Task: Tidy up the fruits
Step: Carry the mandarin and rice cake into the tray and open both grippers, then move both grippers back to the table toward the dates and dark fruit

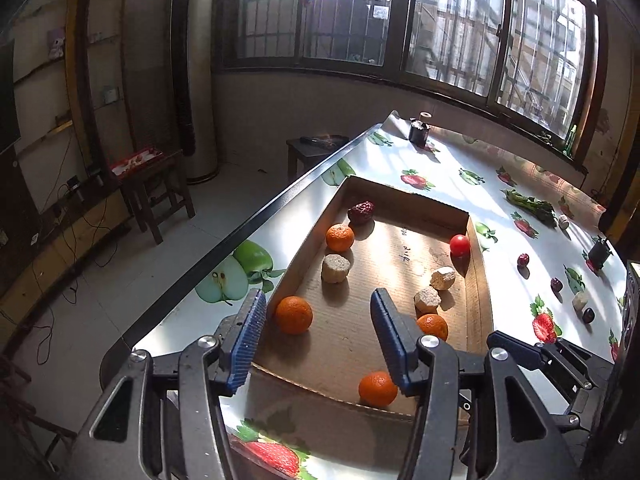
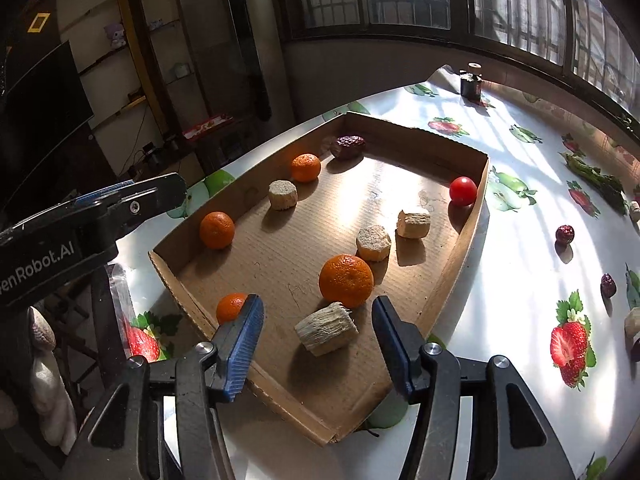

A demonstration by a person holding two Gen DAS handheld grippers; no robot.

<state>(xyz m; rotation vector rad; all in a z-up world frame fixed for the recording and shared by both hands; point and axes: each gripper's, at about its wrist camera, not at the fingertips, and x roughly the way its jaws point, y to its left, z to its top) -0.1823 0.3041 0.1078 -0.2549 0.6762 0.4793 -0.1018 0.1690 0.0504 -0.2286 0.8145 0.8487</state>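
Observation:
A shallow cardboard tray (image 1: 404, 202) (image 2: 468, 240) lies on the fruit-print table. It holds several tangerines (image 1: 294, 315) (image 2: 346, 280), a cherry tomato (image 1: 459, 245) (image 2: 463, 191), a red date (image 1: 361, 212) (image 2: 349, 145) and several beige chunks (image 1: 335, 268) (image 2: 327, 329). My left gripper (image 1: 318, 340) is open and empty above the tray's near end. My right gripper (image 2: 318, 340) is open and empty over a beige chunk at the tray's near corner. The left gripper also shows at the left of the right wrist view (image 2: 100, 208).
Loose red dates (image 1: 523, 259) (image 2: 565, 235), a beige piece (image 1: 580, 301) and green vegetables (image 1: 530, 205) (image 2: 596, 178) lie on the table right of the tray. A dark jar (image 1: 419, 130) (image 2: 471, 82) stands at the far end. The table edge (image 1: 224, 248) drops off left.

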